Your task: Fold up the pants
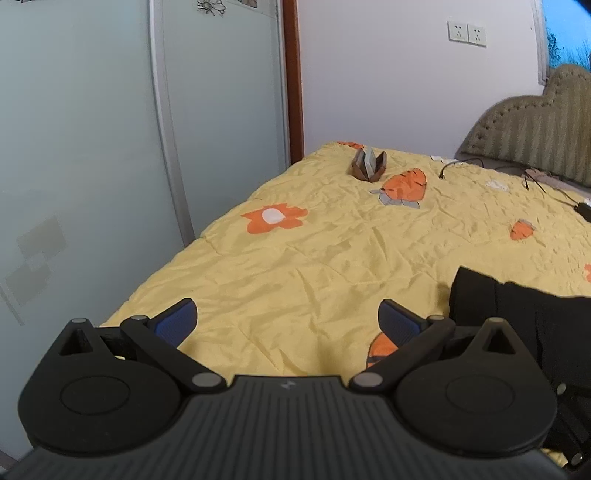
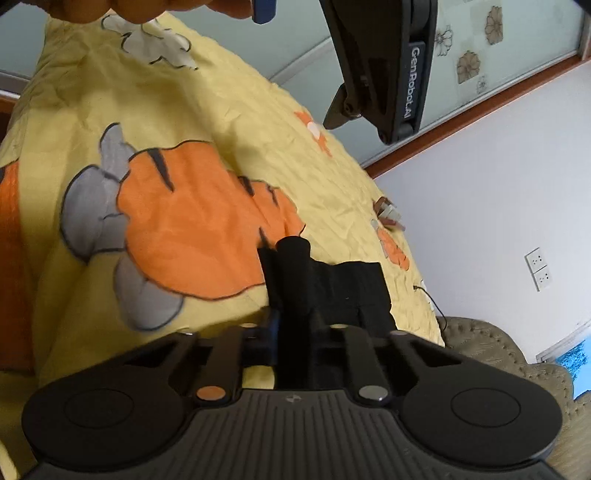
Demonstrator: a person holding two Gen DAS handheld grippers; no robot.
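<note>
Yellow bedspread (image 1: 295,266) with orange prints; wall sockets (image 1: 466,33) beyond. Left gripper (image 1: 287,319) released, marked "GenRoboAI". Right gripper (image 2: 291,325) clenched on black pants (image 2: 332,288).

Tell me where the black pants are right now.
The black pants lie bunched on the yellow quilt, clamped in the right gripper; the left wrist view shows them at lower right.
</note>
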